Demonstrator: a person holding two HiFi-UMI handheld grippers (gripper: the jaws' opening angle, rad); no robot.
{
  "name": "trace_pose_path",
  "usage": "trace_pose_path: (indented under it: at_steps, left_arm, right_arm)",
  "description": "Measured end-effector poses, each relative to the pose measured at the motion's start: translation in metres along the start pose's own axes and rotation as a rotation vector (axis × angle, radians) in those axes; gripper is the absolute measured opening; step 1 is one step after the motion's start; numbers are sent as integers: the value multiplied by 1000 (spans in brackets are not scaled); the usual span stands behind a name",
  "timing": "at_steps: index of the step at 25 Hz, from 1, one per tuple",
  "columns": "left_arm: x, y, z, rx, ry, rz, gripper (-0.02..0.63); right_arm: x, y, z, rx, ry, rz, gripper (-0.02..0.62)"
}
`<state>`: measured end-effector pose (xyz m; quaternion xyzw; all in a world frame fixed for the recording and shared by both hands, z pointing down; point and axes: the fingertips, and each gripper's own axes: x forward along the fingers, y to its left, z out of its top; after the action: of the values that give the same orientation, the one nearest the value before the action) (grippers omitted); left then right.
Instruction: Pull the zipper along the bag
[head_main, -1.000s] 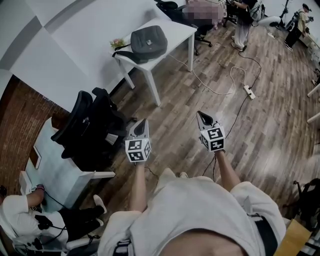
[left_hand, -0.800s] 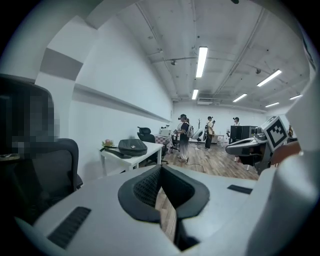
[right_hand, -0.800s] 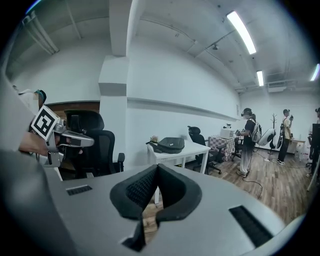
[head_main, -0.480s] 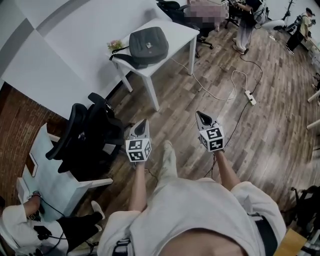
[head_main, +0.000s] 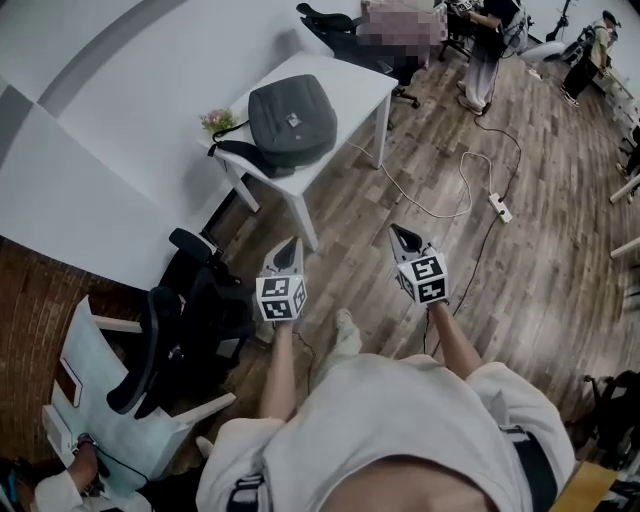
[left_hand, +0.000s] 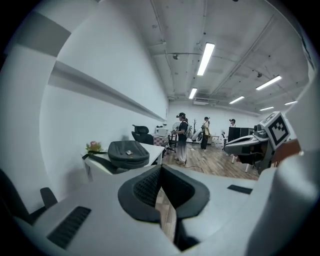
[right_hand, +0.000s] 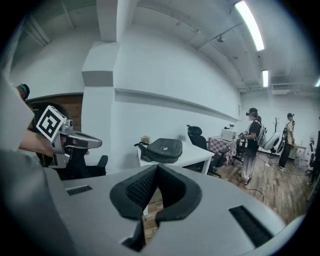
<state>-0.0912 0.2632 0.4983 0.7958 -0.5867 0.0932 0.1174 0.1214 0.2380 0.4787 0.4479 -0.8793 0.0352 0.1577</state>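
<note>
Head view: the dark grey fabric backpack (head_main: 290, 118) lies flat on the white table (head_main: 365, 82), well apart from the left gripper (head_main: 288, 250) and right gripper (head_main: 402, 236); I judge the approach should end squarely over its zipper. Left gripper view: fingers (left_hand: 142, 190) closed, empty; backpack ahead-left. Right gripper view: fingers (right_hand: 137, 192) closed, empty; backpack straight ahead.

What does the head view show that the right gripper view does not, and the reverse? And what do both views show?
Only the head view: the white power strip on the brown wooden floor, and the square-marker cube on the right gripper.
Only the right gripper view: the long ceiling lamps, and the right gripper's black jaws shut together with nothing between them.
Both: the dark grey fabric bag lying on the white rectangular table, the small flowering plant beside it, and the left gripper.
</note>
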Motion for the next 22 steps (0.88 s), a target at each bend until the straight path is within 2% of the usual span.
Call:
trace_pose_path:
  at_steps: [5, 11, 22]
  left_arm:
    - [47, 40, 25, 1, -12, -14, 26]
    - [88, 74, 38, 8, -3, -37, 26]
    - [155, 85, 40, 28, 43, -90, 26]
  right_arm:
    - [58, -16, 24, -14, -1, -13, 13]
    - [110, -28, 38, -12, -1, -29, 12]
    - [159, -60, 23, 33, 48, -49, 12]
